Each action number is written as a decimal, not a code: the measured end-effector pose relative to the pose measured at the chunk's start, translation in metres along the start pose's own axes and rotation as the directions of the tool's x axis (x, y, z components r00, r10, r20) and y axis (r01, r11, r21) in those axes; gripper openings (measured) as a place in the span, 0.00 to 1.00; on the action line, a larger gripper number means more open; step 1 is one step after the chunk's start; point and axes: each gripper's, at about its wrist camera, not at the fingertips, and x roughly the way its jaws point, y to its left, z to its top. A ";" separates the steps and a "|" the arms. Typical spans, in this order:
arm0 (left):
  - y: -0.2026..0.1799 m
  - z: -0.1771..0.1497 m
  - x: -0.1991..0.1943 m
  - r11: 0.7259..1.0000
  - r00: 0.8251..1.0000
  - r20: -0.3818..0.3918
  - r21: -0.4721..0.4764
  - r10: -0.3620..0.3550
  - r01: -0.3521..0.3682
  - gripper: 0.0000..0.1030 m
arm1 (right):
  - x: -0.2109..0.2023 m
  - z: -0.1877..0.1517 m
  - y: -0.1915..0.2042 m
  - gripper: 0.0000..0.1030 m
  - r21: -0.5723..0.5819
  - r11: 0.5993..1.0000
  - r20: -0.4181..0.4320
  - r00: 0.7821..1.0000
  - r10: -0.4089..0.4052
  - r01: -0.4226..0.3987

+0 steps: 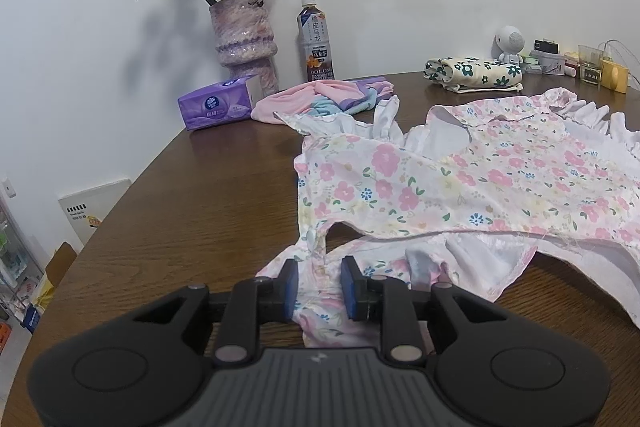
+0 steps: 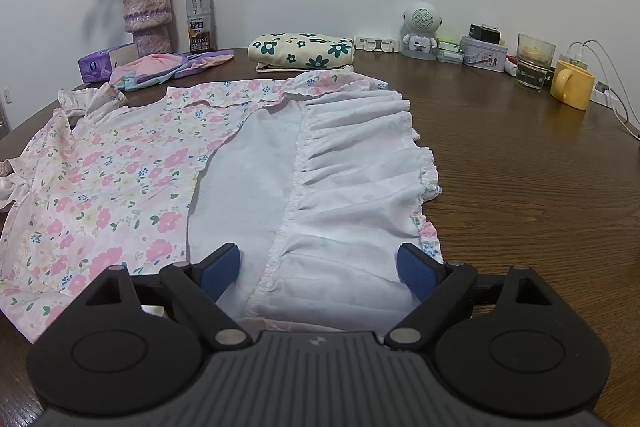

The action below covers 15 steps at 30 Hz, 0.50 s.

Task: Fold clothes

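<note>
While the floral dress (image 2: pixel 120 179) lay spread across the wooden counter (image 2: pixel 520 187), we saw the left gripper (image 1: pixel 319 287) clenched on a bunched corner of it, and the right gripper (image 2: pixel 319 273) released, its blue pads (image 2: pixel 416 269) wide over the white ruffled hem.

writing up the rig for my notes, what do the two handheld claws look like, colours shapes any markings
Both look alike. The left claw and right claw have matte black angular link arms with silver pivot pins, ending in fingers faced with blue textured pads. Behind sits a dark grey ribbed body bearing a small pale logo, flanked by two rounded black lobes with circular recesses. No cables, sleeves or hands show.
</note>
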 end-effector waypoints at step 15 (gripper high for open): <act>0.000 0.000 0.000 1.000 1.000 0.000 0.000 0.010 -0.010 0.24 | 0.001 0.000 0.001 0.86 0.002 1.000 -0.002 1.000 -0.001 0.001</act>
